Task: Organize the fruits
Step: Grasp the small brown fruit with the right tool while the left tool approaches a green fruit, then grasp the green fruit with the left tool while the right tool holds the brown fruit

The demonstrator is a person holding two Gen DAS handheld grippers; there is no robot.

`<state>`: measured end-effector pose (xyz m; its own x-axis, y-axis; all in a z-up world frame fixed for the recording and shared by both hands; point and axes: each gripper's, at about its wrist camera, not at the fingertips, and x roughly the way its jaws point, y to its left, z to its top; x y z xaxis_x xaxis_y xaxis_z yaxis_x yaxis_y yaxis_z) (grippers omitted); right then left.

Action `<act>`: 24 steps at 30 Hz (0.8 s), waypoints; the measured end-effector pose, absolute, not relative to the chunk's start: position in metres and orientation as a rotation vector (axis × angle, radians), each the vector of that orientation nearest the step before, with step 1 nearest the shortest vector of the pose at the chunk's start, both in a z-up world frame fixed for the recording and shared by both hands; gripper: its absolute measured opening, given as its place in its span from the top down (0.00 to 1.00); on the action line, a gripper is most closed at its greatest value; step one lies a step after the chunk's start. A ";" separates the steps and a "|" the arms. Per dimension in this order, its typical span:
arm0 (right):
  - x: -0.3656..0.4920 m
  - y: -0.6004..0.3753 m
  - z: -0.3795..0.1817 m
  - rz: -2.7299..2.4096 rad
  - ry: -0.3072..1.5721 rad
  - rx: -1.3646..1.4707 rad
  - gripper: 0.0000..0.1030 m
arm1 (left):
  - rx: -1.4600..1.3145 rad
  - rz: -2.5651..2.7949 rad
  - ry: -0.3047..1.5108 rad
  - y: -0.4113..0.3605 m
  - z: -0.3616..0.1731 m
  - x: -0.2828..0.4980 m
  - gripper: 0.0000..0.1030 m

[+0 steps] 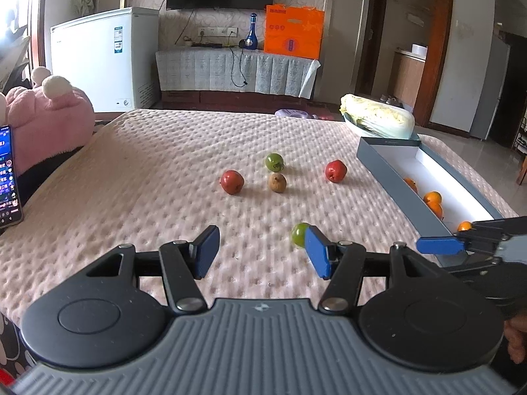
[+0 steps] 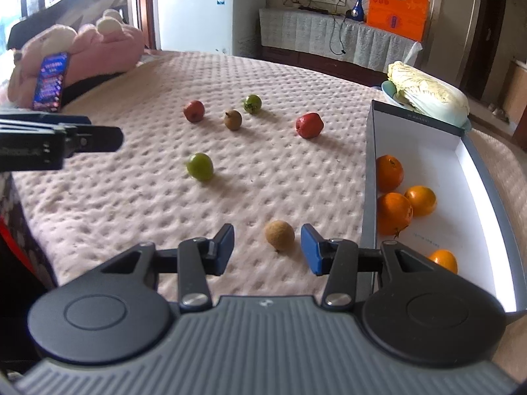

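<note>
On a pink quilted bed [image 2: 131,197], four oranges [image 2: 393,212] sit in a grey box [image 2: 369,171]; six fruits lie loose. Both grippers hover released: the right gripper [image 2: 267,250] flanking a brown fruit [image 2: 280,234], the left gripper [image 1: 262,251] empty beside a green fruit [image 1: 298,233].

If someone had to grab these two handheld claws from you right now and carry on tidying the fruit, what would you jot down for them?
Left claw: open, empty, held over the pink bedspread with a green fruit just beyond its right finger.
Right claw: open, with a small brown fruit lying between its fingers, not gripped.
Done: four oranges already sit in the grey box on the right.
Left on the bedspread: two red fruits, two green ones, two brown ones.
Probably next: close on the brown fruit and move it to the box.
</note>
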<state>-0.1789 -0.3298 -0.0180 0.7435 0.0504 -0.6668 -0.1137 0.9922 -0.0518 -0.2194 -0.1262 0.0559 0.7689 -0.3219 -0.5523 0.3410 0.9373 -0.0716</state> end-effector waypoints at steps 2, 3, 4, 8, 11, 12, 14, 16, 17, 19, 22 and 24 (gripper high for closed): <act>-0.174 -0.329 -0.021 0.080 0.738 -0.087 0.55 | 0.033 -0.365 0.597 -0.126 0.056 -0.220 0.38; -0.172 -0.328 -0.022 0.077 0.739 -0.087 0.60 | 0.032 -0.368 0.599 -0.126 0.055 -0.220 0.38; -0.169 -0.328 -0.024 0.074 0.745 -0.086 0.63 | 0.033 -0.368 0.600 -0.126 0.055 -0.220 0.38; -0.161 -0.330 -0.032 0.046 0.768 -0.091 0.68 | 0.036 -0.369 0.605 -0.127 0.053 -0.218 0.38; -0.158 -0.334 -0.034 0.037 0.777 -0.082 0.75 | 0.038 -0.372 0.610 -0.128 0.051 -0.217 0.38; -0.158 -0.335 -0.034 0.040 0.775 -0.076 0.75 | 0.039 -0.373 0.612 -0.129 0.050 -0.216 0.38; -0.160 -0.336 -0.033 0.054 0.774 -0.069 0.75 | 0.043 -0.376 0.619 -0.132 0.047 -0.214 0.38; -0.163 -0.336 -0.031 0.071 0.770 -0.065 0.75 | 0.047 -0.385 0.625 -0.136 0.044 -0.211 0.38; -0.166 -0.335 -0.029 0.079 0.766 -0.061 0.75 | 0.052 -0.390 0.628 -0.139 0.043 -0.210 0.38; -0.171 -0.337 -0.027 0.096 0.764 -0.053 0.75 | 0.060 -0.404 0.632 -0.144 0.040 -0.205 0.38; -0.175 -0.340 -0.027 0.110 0.780 -0.056 0.75 | 0.075 -0.420 0.630 -0.155 0.036 -0.200 0.38; -0.175 -0.344 -0.030 0.109 0.802 -0.051 0.76 | 0.074 -0.429 0.636 -0.162 0.032 -0.195 0.38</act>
